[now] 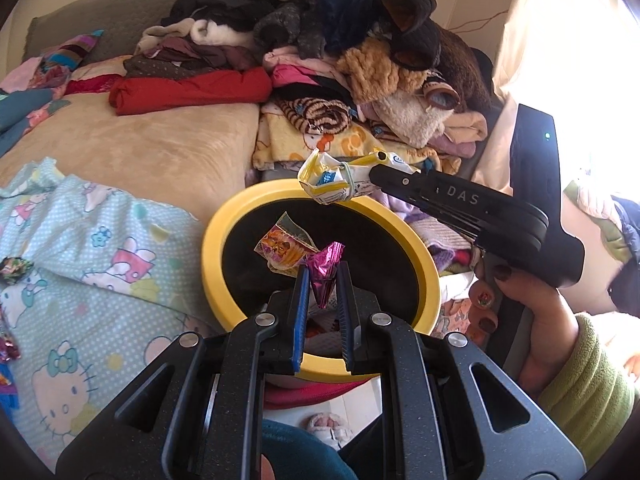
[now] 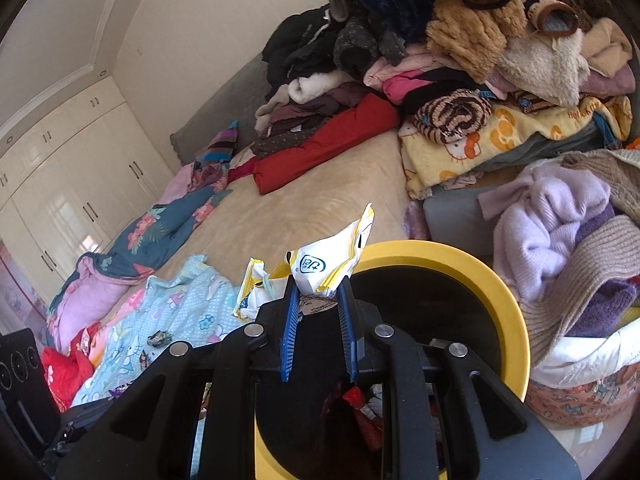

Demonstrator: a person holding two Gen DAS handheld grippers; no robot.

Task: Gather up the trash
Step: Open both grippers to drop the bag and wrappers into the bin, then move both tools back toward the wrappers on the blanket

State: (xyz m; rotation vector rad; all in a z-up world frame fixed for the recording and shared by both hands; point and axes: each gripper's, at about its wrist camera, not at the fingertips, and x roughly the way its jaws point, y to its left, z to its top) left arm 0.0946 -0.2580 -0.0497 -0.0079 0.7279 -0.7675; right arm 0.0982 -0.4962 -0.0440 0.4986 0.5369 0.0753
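A yellow-rimmed bin [image 1: 218, 240] with a black inside stands at the edge of the bed. My left gripper [image 1: 323, 272] is shut on a crumpled pink foil wrapper [image 1: 325, 270] and holds it over the bin's opening. A clear wrapper with orange print [image 1: 280, 248] hangs in the air over the dark inside. My right gripper [image 2: 318, 282] is shut on a white and yellow packet [image 2: 326, 266], held over the far rim of the bin [image 2: 516, 312]; the left wrist view shows that packet [image 1: 340, 180] at the right gripper's tip. Red trash [image 2: 360, 408] lies in the bin's bottom.
A tall heap of folded clothes [image 1: 320, 48] fills the far side of the bed. A Hello Kitty blanket [image 1: 80, 264] lies at the left with small wrappers [image 1: 14, 270] on it. A basket of knitwear [image 2: 568, 264] stands right of the bin. A hand [image 1: 532, 320] grips the right tool.
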